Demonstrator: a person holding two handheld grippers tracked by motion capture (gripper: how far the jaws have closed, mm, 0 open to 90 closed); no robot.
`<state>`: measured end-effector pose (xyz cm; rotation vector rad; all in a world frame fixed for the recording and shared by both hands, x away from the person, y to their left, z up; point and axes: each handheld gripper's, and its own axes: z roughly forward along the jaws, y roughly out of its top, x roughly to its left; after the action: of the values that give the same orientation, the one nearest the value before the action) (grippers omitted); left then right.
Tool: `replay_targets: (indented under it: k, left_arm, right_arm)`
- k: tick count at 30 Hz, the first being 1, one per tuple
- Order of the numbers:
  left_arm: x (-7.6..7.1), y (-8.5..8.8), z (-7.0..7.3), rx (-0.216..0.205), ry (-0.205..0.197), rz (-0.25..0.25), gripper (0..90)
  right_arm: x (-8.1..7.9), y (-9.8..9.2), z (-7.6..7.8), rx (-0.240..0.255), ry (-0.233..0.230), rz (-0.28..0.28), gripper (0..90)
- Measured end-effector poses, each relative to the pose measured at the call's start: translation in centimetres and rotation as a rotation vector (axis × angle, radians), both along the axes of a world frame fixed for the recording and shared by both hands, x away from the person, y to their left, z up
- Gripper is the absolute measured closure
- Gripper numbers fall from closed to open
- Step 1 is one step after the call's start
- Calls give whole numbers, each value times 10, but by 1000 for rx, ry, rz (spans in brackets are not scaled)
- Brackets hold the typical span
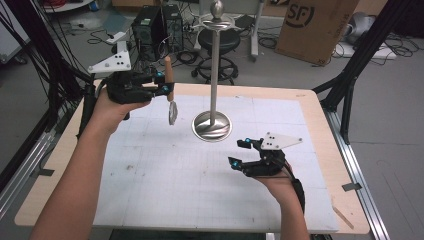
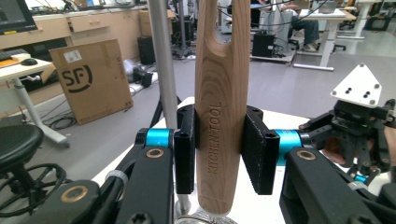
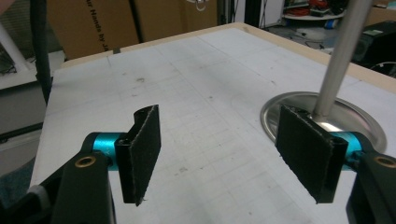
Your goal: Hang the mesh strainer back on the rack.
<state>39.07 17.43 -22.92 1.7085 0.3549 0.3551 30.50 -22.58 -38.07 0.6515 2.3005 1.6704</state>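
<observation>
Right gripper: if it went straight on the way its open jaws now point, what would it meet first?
Probably the bare table mat: the right gripper holds nothing, and the steel stand's round base lies right of its line. Depth is uncertain.

A wooden-handled kitchen utensil [image 1: 170,85] hangs upright above the bench, metal end down, left of the steel stand [image 1: 213,75].

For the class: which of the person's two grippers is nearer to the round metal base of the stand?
Right. The right gripper, open and empty, sits just in front of the stand's base. The left gripper, shut on the wooden-handled utensil, is raised off to the base's left.
</observation>
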Motion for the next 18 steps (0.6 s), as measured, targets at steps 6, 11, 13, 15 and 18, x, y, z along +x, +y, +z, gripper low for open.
replay_targets:
  k: [6, 11, 13, 15, 18]
  left_arm:
    - [16, -5, 10, 1, 1, 17, 681]
    - [25, -11, 20, 1, -21, 41, 681]
    - [29, -14, 24, 5, -26, 45, 681]
    - [34, -16, 28, 12, -25, 53, 681]
    - [40, -18, 35, 12, -24, 65, 681]
  right_arm:
    - [-3, -11, 0, 18, -2, -16, 298]
    - [-4, -17, -1, 36, -9, -29, 295]
    - [-3, -18, -1, 38, -9, -36, 295]
    - [-3, -18, -2, 40, -8, -37, 295]
    - [-3, -18, -2, 39, -3, -33, 295]
